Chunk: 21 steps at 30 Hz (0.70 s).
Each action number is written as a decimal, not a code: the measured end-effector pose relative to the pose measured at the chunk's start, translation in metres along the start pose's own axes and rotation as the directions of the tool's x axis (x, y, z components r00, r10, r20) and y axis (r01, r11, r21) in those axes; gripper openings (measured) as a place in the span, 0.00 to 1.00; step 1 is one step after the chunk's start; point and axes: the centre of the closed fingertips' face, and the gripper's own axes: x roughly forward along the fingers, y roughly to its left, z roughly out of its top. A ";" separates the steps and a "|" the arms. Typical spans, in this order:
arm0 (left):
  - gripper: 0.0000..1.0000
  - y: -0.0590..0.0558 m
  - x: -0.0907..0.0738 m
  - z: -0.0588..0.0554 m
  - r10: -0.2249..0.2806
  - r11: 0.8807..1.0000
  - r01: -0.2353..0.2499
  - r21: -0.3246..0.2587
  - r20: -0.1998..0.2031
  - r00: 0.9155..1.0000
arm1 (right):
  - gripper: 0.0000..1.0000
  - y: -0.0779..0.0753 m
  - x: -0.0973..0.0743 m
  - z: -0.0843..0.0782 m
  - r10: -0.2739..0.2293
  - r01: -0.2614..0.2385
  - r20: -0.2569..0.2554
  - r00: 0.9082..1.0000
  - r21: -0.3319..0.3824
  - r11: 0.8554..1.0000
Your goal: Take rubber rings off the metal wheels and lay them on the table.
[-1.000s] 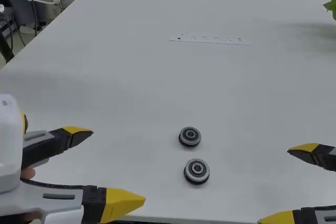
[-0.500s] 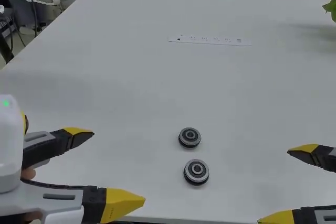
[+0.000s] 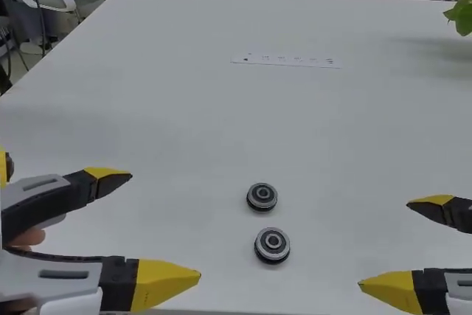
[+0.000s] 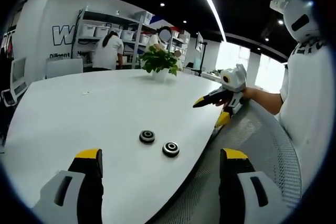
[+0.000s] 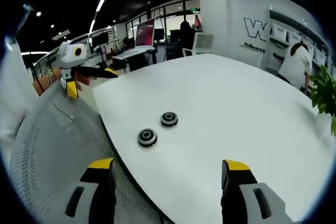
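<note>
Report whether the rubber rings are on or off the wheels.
On: the near wheel and far wheel each lie flat, a dark band around the metal hub.

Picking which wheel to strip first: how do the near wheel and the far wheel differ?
The near wheel lies close to the edge of the table, while the far wheel sits farther in. In the head view the far wheel is also slightly left of the near wheel. Both lie flat, apart from each other, and look alike: dark on the outside, metal in the middle.
</note>
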 end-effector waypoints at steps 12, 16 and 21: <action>0.90 0.003 -0.005 0.030 -0.016 0.994 0.015 0.111 0.007 1.000 | 0.81 -0.011 -0.009 0.053 0.005 0.001 0.109 0.994 -0.055 0.998; 0.89 0.003 -0.001 0.042 -0.033 0.988 0.031 0.154 0.014 0.999 | 0.80 -0.009 -0.006 0.075 0.027 -0.014 0.144 0.989 -0.093 0.996; 0.89 0.005 0.003 0.060 -0.049 0.974 0.044 0.222 0.020 0.999 | 0.78 -0.003 0.001 0.092 0.060 -0.037 0.152 0.987 -0.150 0.988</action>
